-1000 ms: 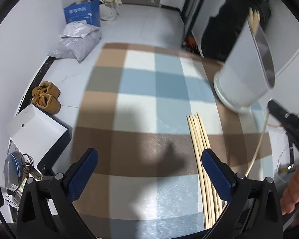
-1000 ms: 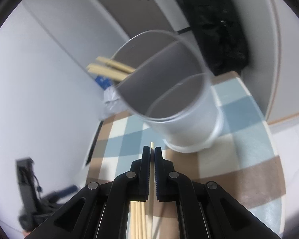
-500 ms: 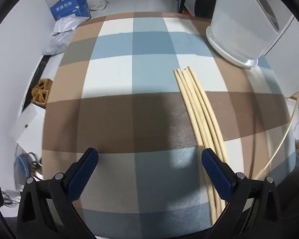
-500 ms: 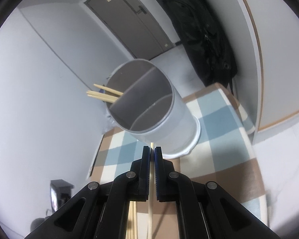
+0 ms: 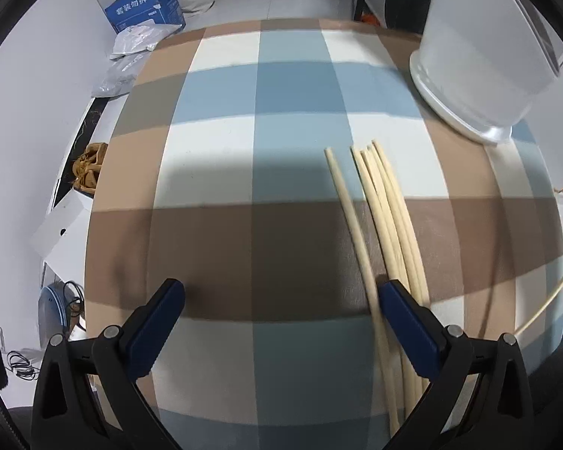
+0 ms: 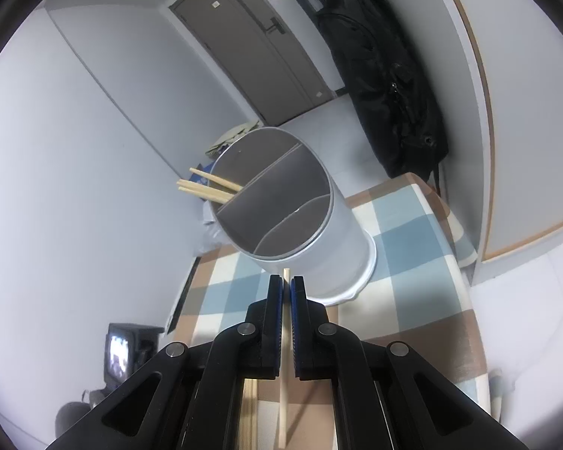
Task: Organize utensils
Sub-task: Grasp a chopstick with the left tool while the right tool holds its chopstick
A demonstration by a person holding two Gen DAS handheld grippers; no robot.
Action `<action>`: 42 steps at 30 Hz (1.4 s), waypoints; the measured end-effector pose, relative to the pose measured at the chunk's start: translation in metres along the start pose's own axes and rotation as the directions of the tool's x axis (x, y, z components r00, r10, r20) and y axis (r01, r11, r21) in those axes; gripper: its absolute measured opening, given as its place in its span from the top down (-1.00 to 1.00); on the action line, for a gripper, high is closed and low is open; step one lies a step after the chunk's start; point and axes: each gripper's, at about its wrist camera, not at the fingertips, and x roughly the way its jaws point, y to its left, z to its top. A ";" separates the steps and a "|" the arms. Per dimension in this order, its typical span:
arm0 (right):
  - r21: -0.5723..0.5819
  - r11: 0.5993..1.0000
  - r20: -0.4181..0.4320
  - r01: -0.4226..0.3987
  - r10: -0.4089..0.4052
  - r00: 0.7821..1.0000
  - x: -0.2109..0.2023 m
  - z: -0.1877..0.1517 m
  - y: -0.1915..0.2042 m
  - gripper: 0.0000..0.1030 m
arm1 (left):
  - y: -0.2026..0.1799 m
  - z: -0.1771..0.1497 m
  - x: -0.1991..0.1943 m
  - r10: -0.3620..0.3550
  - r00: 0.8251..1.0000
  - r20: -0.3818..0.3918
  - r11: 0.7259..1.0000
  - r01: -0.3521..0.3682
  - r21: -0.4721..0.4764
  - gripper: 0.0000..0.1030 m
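Several pale wooden chopsticks [image 5: 388, 225] lie side by side on the checked tablecloth [image 5: 266, 157]; one [image 5: 347, 206] lies a little apart to the left. My left gripper [image 5: 281, 300] is open and low over the cloth, its right finger [image 5: 405, 318] touching the chopsticks. The white utensil holder [image 6: 300, 221] with inner dividers stands at the table's far right and also shows in the left wrist view [image 5: 480, 71]. Chopsticks [image 6: 206, 187] stick out of its far compartment. My right gripper [image 6: 286, 285] is shut on a single chopstick [image 6: 284, 367], held above the table in front of the holder.
The table's edge drops to a white tiled floor with a blue box [image 5: 146, 7], plastic bags [image 5: 131, 52], brown slippers [image 5: 90, 165] and a white box [image 5: 63, 225]. A black bag [image 6: 386, 86] hangs on the wall beside a grey door [image 6: 251, 48].
My left gripper has dropped low onto the chopsticks, and one has been pushed apart to the left. My right gripper has lifted its chopstick up and back from the holder.
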 end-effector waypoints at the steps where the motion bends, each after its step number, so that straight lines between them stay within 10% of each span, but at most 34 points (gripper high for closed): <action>1: -0.009 1.000 0.001 0.004 -0.004 1.000 0.000 0.000 0.001 0.93 | 0.000 0.002 0.001 -0.001 1.000 -0.003 1.000 0.001 -0.004 -0.98; 8: -0.015 1.000 -0.002 -0.005 0.005 1.000 0.002 0.004 0.002 0.93 | -0.004 0.013 0.001 0.038 0.999 0.013 0.999 -0.039 0.025 -0.87; 24: -0.016 0.999 -0.049 -0.032 0.031 0.998 0.022 0.013 0.000 0.93 | -0.009 0.042 0.003 -0.040 0.999 0.018 0.999 0.040 -0.002 0.96; 42: -0.116 0.993 -0.019 -0.039 0.037 0.999 0.019 0.007 0.024 0.93 | 0.006 0.040 -0.026 -0.151 0.976 0.157 0.979 0.170 -0.116 0.99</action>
